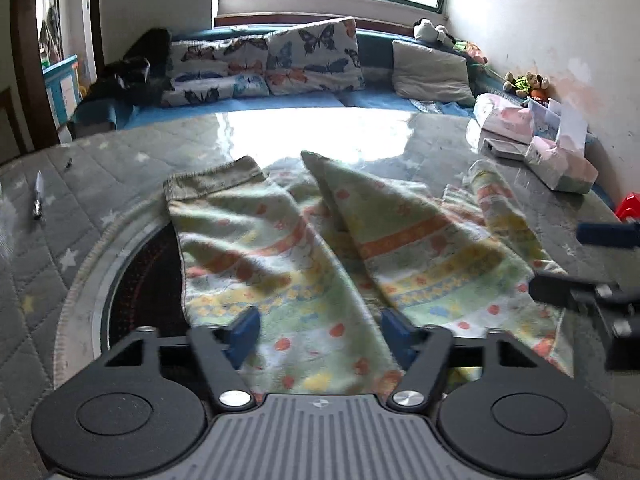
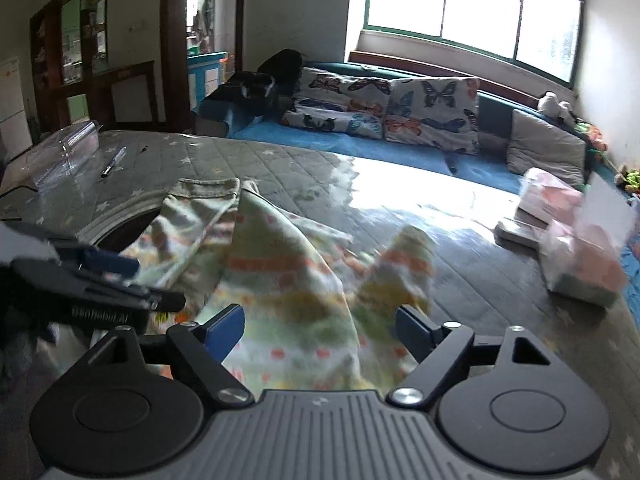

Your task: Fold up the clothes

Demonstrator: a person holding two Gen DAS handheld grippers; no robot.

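Left wrist view: the left hand-held gripper (image 1: 318, 334) hangs with jaws apart, unclamped, over the patterned garment (image 1: 320, 248) spread on the worktop (image 1: 120, 168); the right hand-held gripper enters at 3 o'clock.

Right wrist view: the right hand-held gripper (image 2: 320, 330), jaws wide, straddles the garment's near edge, probably to pinch it for folding.

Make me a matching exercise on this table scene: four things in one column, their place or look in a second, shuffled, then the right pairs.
Things:
1. patterned garment
2. pen
3. butterfly cushions
4. tissue packs

Descriptions:
A. on the blue sofa under the window
B. lying alone on the table's left part
C. spread rumpled before both grippers
D. stacked at the table's right edge

Pairs: 1-C, 2-B, 3-A, 4-D
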